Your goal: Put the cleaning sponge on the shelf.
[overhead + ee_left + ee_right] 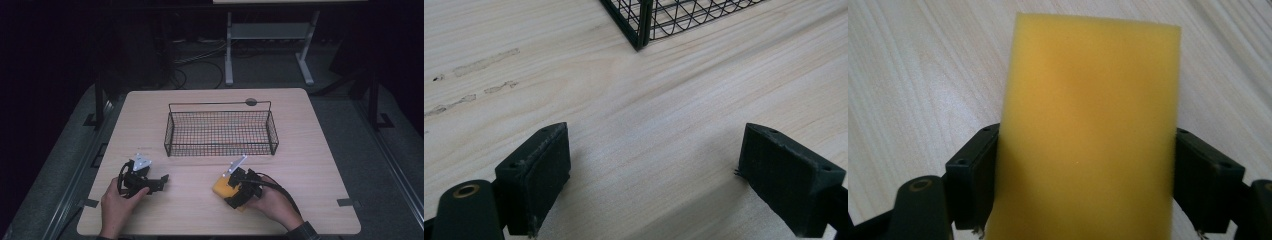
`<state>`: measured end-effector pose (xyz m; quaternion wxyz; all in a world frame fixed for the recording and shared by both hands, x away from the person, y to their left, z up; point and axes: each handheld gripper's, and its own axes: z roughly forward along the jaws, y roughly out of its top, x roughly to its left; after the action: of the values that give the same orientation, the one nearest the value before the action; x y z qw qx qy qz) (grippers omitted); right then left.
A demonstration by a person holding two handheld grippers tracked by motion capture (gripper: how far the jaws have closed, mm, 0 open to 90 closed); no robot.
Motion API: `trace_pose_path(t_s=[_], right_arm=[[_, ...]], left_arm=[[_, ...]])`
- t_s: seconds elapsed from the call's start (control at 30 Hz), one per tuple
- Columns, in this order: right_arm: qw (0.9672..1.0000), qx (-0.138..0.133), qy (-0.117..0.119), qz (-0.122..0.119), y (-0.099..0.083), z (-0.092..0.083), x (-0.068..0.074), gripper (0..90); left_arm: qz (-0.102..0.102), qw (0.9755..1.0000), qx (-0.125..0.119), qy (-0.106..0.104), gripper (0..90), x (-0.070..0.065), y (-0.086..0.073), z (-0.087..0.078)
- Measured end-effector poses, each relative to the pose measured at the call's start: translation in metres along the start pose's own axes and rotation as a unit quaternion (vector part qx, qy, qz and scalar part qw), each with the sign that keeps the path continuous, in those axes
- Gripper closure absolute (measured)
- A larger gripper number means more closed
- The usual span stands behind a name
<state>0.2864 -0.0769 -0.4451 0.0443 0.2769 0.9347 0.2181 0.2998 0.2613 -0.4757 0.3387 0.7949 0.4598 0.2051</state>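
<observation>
From the high view I see the wire basket (pixel 221 131) standing on the far half of the wooden table (pixel 320 150), and I place everything else by it. My left gripper (pixel 161 180) sits on the near side of the basket, off its left corner, held by my left hand (pixel 118 201). My right gripper (pixel 231 192) lies near the basket's near wall, toward its right half, in my right hand (pixel 272 202), with a yellow sponge (pixel 221 186) at its jaws.

In the left gripper view, the left gripper (pixel 651 170) has its jaws spread wide with only bare tabletop (pixel 634 100) between them. A corner of the basket (pixel 644 22) stands ahead, well apart from the jaws.

In the right gripper view, the right gripper (pixel 1083 172) is clamped on the sponge (pixel 1088 130), both pads pressed to its long sides. The sponge reaches forward over the table (pixel 923 75).
</observation>
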Motion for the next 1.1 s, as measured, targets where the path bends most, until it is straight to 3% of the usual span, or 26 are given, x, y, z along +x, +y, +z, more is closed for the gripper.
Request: trace_pose_path(t_s=[0.43, 1.1], right_arm=[[1.0, 0.0, 0.003, -0.003, 0.0, -0.007, -0.001, 23.3], [0.9998, -0.016, -0.004, 0.008, -0.005, -0.032, -0.017, 23.5]], left_arm=[[0.0, 1.0, 0.0, 0.0, 12.5, 0.0, 0.0, 0.0], [0.0, 1.0, 0.0, 0.0, 12.5, 0.0, 0.0, 0.0]])
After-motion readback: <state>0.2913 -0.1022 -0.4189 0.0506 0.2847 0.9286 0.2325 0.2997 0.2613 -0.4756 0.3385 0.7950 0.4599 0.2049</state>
